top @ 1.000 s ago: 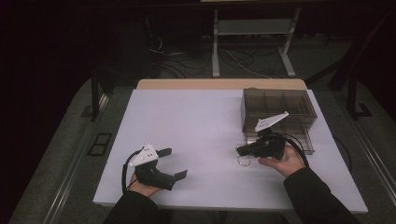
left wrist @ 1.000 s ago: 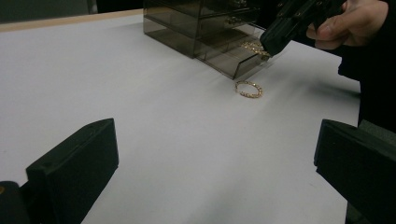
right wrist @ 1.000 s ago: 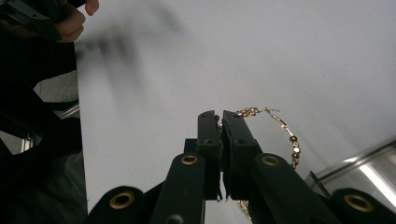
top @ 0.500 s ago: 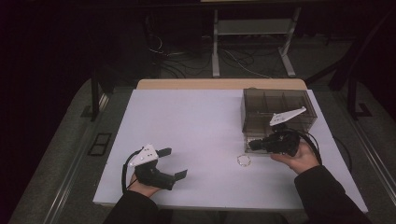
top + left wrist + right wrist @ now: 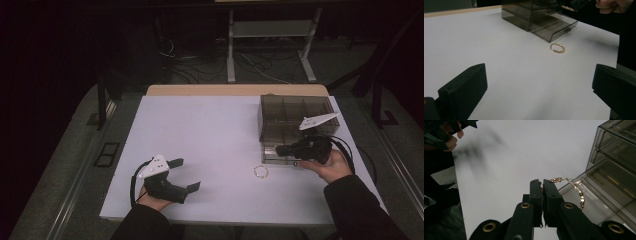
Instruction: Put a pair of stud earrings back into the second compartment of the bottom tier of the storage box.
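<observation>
My right gripper [image 5: 542, 182] is shut on a thin gold chain [image 5: 577, 191] that dangles to the right of its jaws. In the high view this gripper [image 5: 278, 150] hovers over the pulled-out drawer [image 5: 272, 159] of a smoky clear drawer box [image 5: 295, 107]. A gold bracelet [image 5: 260, 172] lies in a loop on the white table just in front of the drawer, also seen from my left gripper [image 5: 557, 47]. My left gripper [image 5: 186, 174] rests near the front left, jaws wide open with nothing between them [image 5: 540, 72].
The white table top [image 5: 200, 130] reaches from the box to the left edge. The drawer box [image 5: 531, 12] stands at the back right with its lowest drawer [image 5: 556, 25] pulled out. A metal stand and cables sit on the dark floor behind.
My right gripper has lifted off the table beside the bracelet and moved right and up to the drawer, with the chain in it. The left gripper has stayed put.
</observation>
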Action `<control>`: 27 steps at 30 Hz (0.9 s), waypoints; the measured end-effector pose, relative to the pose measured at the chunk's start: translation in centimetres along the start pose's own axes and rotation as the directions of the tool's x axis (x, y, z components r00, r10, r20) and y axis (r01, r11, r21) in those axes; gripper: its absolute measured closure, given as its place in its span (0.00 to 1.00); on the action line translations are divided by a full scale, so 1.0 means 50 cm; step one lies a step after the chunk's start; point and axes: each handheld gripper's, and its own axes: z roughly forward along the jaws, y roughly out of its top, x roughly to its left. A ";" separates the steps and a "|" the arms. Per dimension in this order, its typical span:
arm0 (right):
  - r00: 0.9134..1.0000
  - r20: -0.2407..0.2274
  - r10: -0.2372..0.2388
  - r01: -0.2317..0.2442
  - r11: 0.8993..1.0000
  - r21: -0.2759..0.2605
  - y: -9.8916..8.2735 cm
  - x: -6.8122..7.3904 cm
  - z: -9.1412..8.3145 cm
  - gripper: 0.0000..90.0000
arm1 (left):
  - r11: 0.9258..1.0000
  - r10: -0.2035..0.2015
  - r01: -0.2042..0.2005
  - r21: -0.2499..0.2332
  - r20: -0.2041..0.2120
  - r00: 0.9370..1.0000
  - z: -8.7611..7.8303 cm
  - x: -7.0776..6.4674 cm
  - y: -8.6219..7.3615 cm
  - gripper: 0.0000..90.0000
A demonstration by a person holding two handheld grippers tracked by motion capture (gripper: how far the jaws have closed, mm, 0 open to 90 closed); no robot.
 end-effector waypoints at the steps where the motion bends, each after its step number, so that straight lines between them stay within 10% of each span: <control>1: 1.000 0.009 -0.001 0.002 1.000 -0.003 -0.001 -0.003 -0.004 0.95 | 1.000 0.000 0.000 0.000 0.000 1.000 0.000 0.000 0.000 0.00; 27: 0.993 0.090 0.075 -0.075 0.997 -0.007 -0.038 -0.062 -0.049 0.95 | 1.000 -0.001 0.001 0.001 -0.001 1.000 0.000 0.000 0.000 0.00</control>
